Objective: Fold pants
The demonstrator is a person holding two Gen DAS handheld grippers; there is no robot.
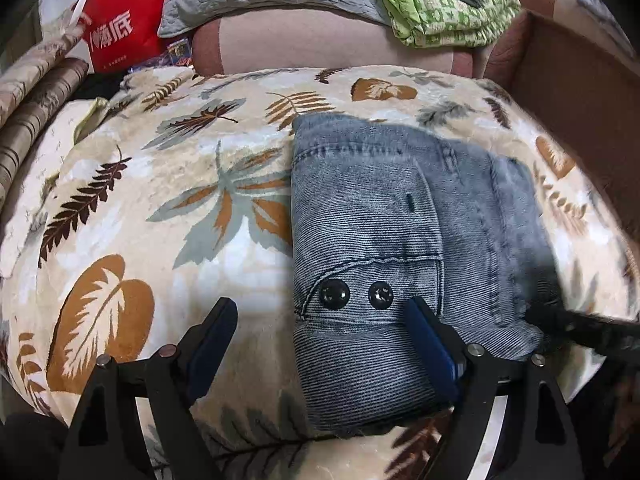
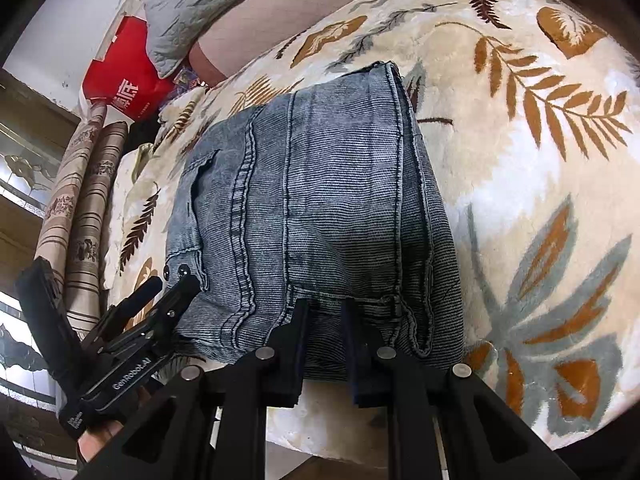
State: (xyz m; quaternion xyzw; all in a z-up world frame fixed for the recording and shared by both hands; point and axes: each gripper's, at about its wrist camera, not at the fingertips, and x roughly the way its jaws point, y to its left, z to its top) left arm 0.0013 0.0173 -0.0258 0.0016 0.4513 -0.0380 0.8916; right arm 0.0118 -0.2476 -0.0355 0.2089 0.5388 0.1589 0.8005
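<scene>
Nearest, my left gripper [image 1: 320, 344] gapes wide over the pants [image 1: 400, 240], my right gripper [image 2: 325, 344] nearly closed at their near edge; beyond, folded on the blanket [image 1: 160, 200], they look soft, thick, best pinched at the hem.

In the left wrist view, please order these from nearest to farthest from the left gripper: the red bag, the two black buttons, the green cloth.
From the left gripper:
1. Two black buttons, on the jeans just ahead of the fingers.
2. Red bag, far back on the left.
3. Green cloth, far back on the right; too close to the bag to rank firmly.
</scene>
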